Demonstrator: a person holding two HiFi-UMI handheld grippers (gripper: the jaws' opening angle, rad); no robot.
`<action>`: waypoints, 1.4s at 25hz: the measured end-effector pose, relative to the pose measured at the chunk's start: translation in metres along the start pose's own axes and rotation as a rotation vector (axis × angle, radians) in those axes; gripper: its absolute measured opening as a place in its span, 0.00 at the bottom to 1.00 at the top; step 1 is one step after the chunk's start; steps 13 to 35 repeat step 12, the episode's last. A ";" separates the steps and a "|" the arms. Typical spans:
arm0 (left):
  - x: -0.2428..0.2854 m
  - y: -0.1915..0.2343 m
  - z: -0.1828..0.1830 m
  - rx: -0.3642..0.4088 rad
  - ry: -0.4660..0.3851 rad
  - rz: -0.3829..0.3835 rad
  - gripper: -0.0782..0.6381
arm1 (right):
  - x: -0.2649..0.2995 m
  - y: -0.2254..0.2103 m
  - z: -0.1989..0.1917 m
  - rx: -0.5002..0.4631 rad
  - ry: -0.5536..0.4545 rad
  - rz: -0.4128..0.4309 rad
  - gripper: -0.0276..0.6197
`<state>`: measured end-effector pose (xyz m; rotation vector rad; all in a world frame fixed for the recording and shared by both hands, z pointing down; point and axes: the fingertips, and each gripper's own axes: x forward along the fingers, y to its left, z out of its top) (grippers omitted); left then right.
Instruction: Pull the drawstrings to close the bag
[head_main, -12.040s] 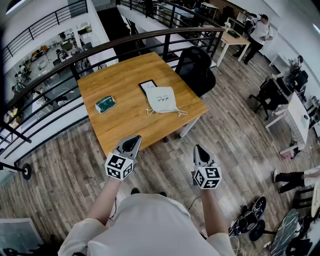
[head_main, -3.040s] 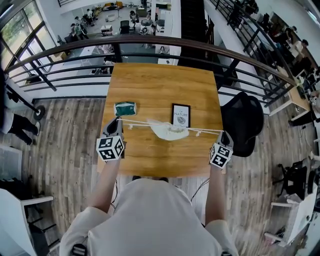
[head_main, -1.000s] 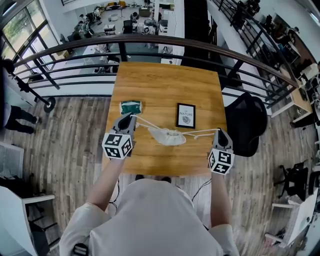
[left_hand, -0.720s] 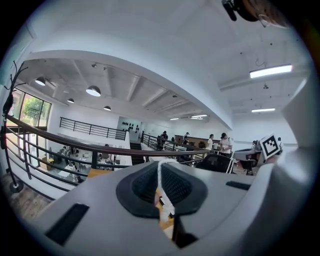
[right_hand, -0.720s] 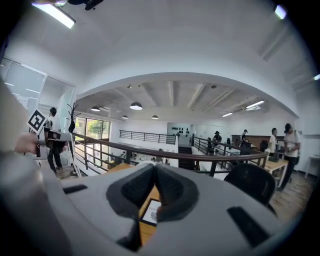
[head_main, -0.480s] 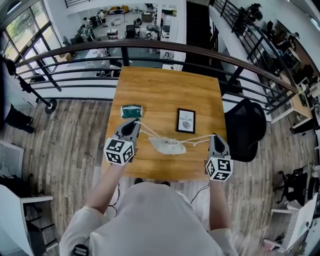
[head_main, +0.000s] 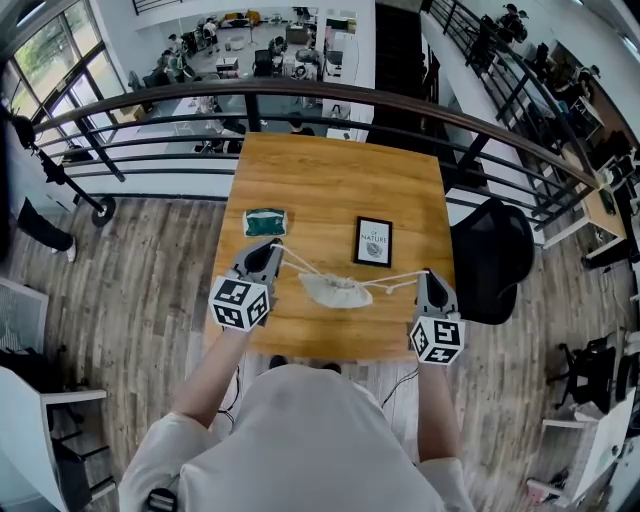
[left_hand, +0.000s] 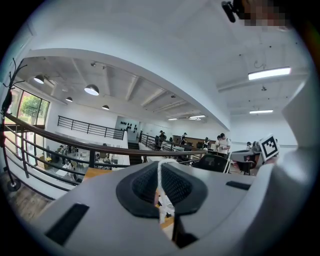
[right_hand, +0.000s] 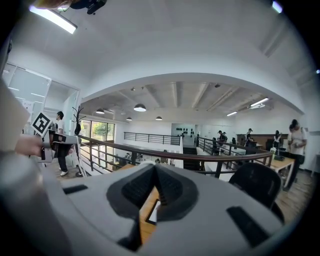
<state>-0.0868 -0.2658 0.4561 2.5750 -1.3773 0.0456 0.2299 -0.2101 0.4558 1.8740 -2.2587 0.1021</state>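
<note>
A white cloth bag (head_main: 335, 290), its mouth gathered, lies on the wooden table (head_main: 330, 180) near the front edge. One white drawstring (head_main: 296, 262) runs from it up-left to my left gripper (head_main: 270, 248). In the left gripper view this gripper (left_hand: 161, 172) is shut, with the cord (left_hand: 160, 187) pinched between its dark pads. A second drawstring (head_main: 398, 280) leads right to my right gripper (head_main: 428, 275). That gripper (right_hand: 154, 170) has its jaws together. The cord reaches its tip in the head view but is hard to make out in the right gripper view.
A green pouch (head_main: 265, 222) and a small framed card (head_main: 374, 241) lie behind the bag. A black chair (head_main: 490, 255) stands at the table's right. A dark railing (head_main: 300, 95) curves behind the table, with a drop to a lower floor beyond.
Both grippers have come slightly inward and toward me. The drawstrings sag more than a second ago, and the bag rests lower on the table.
</note>
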 end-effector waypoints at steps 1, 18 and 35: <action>0.000 0.000 0.000 0.000 0.001 -0.001 0.10 | 0.000 -0.001 0.000 0.000 0.001 -0.003 0.05; 0.005 -0.008 -0.001 0.004 0.004 -0.012 0.10 | -0.004 -0.008 -0.008 0.016 0.002 -0.012 0.05; 0.005 -0.008 -0.001 0.004 0.004 -0.012 0.10 | -0.004 -0.008 -0.008 0.016 0.002 -0.012 0.05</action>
